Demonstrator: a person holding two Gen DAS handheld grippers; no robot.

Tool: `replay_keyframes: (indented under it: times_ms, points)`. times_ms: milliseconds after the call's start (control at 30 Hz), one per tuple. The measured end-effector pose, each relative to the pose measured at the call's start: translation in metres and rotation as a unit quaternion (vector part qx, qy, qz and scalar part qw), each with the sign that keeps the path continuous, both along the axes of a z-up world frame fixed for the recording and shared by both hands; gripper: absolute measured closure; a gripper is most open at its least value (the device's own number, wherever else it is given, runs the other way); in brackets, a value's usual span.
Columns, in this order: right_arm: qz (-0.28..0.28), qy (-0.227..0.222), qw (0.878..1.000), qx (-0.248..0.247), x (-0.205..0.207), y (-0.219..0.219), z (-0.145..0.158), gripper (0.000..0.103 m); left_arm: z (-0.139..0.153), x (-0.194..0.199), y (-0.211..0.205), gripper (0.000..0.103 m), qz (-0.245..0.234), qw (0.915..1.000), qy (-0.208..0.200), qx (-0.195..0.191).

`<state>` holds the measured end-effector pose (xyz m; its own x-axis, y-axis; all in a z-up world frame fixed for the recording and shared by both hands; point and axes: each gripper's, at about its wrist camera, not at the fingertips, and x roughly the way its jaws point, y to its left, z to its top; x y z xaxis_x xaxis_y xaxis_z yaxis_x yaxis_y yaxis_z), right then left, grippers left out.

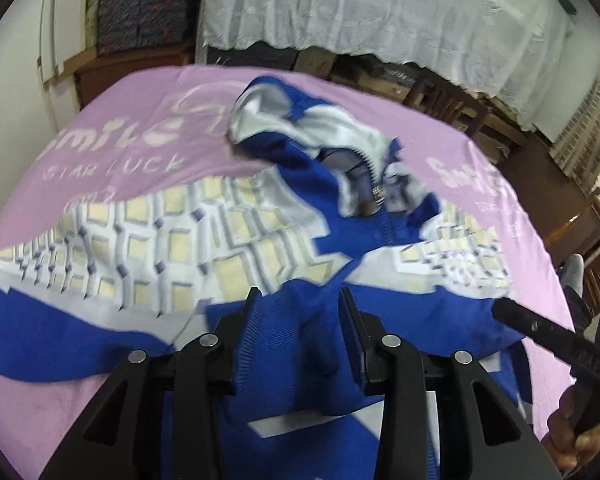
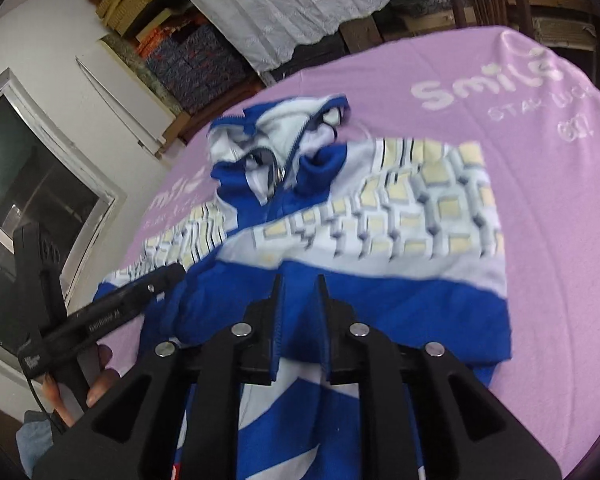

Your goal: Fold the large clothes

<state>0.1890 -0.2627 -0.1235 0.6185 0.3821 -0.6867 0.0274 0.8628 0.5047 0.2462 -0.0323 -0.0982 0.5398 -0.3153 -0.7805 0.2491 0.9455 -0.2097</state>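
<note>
Blue, white and cream jacket (image 1: 228, 240) lies spread across a tabletop covered by a lilac cloth (image 1: 112, 128) printed with pale lettering. Its hood (image 1: 292, 120) is bunched up at the far end, with the zip partly open beneath it. A band of cream squares on white runs across the chest and out along both sleeves, and solid blue fabric fills the near part.

Left tongs (image 1: 300, 300) are closed on a raised fold of the blue hem, the fabric pinched between the two black fingers. Right tongs (image 2: 298, 284) likewise grip a ridge of blue fabric at the near edge of the jacket (image 2: 380, 216), with the cloth (image 2: 500, 120) showing around it. Each camera catches the other tool beside it, with a bare hand (image 2: 100, 380) holding the handle.

Beyond the tabletop hangs a white lace cover (image 1: 380, 4) over dark wooden furniture, with patterned boxes (image 1: 144, 8) stacked near a white wall
</note>
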Motion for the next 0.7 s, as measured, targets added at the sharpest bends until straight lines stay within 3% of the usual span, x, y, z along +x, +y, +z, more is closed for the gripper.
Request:
replay_keyframes:
  times_ms: [67,167,267,400,500,633,700]
  points:
    - [-0.015,0.029,0.999,0.001,0.003,-0.008,-0.015,0.089,-0.013,0.007,0.002,0.061,0.005,0.9997,0.018,0.015]
    - [-0.027,0.035,0.998,0.036,0.008,-0.028,-0.026,0.103,-0.014,0.004,-0.001,0.06,0.003,0.9995,-0.008,0.032]
    - [-0.042,0.037,0.997,0.06,0.005,-0.039,-0.027,0.103,-0.013,0.002,-0.001,0.06,0.003,0.9992,-0.013,0.038]
    - [-0.05,0.023,0.998,0.037,-0.003,-0.037,-0.016,0.093,-0.002,0.001,0.018,0.061,0.03,0.9995,-0.009,0.011]
    - [-0.053,0.002,0.998,0.033,-0.012,-0.037,-0.003,0.08,0.015,-0.01,0.052,0.06,0.08,0.9966,-0.022,-0.006]
    - [-0.051,-0.012,0.998,0.047,-0.018,-0.038,0.007,0.077,0.026,-0.034,0.115,0.053,0.169,0.985,-0.021,-0.027]
    - [-0.05,-0.015,0.997,0.053,-0.023,-0.039,0.01,0.074,0.027,-0.047,0.153,0.051,0.221,0.9748,-0.017,-0.025]
